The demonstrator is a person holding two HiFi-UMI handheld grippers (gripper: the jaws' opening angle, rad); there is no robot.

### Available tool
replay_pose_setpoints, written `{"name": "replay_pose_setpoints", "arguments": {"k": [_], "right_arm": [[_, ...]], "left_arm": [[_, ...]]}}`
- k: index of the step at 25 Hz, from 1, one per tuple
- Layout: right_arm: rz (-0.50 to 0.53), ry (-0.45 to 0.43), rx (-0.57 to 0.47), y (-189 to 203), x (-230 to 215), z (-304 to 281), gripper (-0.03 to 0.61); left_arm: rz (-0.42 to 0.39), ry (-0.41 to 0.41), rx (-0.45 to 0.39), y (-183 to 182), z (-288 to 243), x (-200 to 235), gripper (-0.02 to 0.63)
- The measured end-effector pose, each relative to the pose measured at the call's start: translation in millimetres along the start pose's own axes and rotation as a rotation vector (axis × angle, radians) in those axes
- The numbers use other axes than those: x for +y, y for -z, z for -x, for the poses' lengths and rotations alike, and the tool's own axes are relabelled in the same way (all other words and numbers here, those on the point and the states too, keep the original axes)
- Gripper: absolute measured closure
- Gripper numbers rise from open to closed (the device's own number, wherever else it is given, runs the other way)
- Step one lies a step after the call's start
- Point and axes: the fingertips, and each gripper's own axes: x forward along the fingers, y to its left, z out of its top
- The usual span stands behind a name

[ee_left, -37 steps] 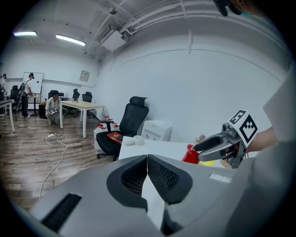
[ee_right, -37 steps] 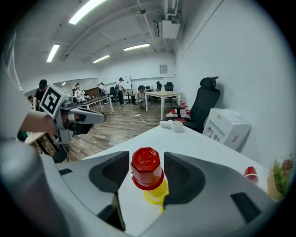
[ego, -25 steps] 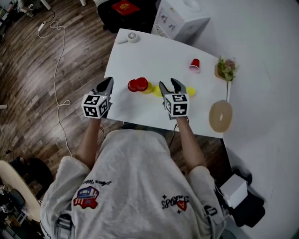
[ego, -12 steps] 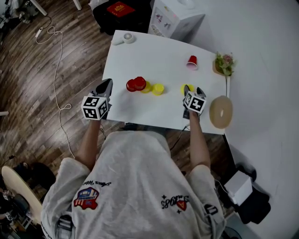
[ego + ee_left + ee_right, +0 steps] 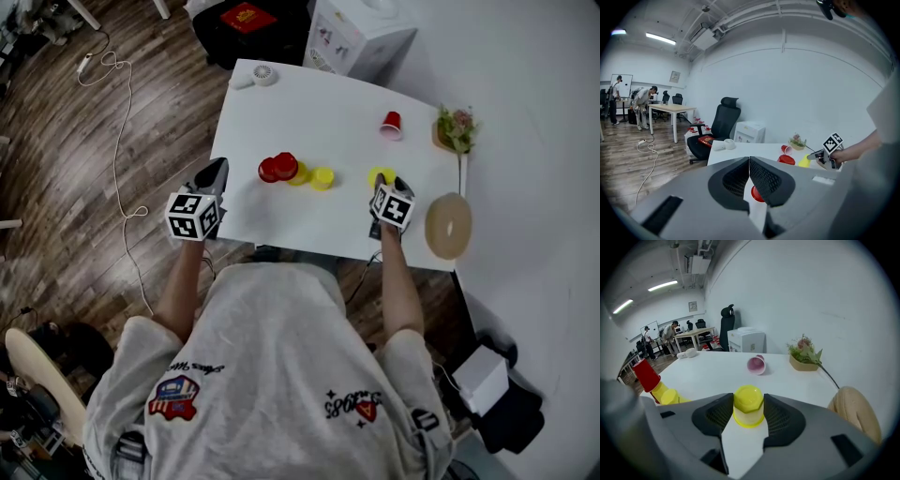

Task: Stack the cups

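An upside-down yellow cup [image 5: 748, 405] stands on the white table [image 5: 309, 103] near its right front. My right gripper [image 5: 748, 414] has just been closing on it, and its pads now press on both of the cup's sides. In the head view this gripper [image 5: 384, 180] sits right behind the same yellow cup [image 5: 380, 174]. Two red cups [image 5: 279, 168] and two yellow cups [image 5: 322, 177] cluster at the table's middle. Another red cup [image 5: 391, 125] lies on its side at the back right. My left gripper [image 5: 217, 169] hovers at the left front edge, shut and empty.
A small potted plant [image 5: 457, 131] and a round beige pad [image 5: 447, 226] sit along the table's right edge. A white hand fan [image 5: 265, 74] lies at the far left corner. Behind the table stand a white box [image 5: 361, 33] and a black chair.
My right gripper swung from the table's middle to the right front and dropped around the lone yellow cup, then closed on it. The left gripper stayed put.
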Motion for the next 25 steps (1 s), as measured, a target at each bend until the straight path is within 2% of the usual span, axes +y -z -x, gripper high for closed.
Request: {"name": "replay_pose_setpoints", "arguments": {"k": [5,11,17,25], "right_arm": [[0.076,-0.113,-0.095,-34,38,30,0.371],[0.240,-0.301,-0.164,-69,119,70,0.371],[0.371,-0.436,-0.126,-60,184,76,0.371],[0.444,-0.505,-0.072,-34,216,69,0.370]], "left_arm": [[0.003,0.009,0.002,2,-1,-2,0.607],[0.002,0.021,-0.001,2,-2,-6,0.607],[0.010,0.008,-0.006,3,4,-1,0.607],[0.034,-0.023,-0.006,9,12,14,0.607]]}}
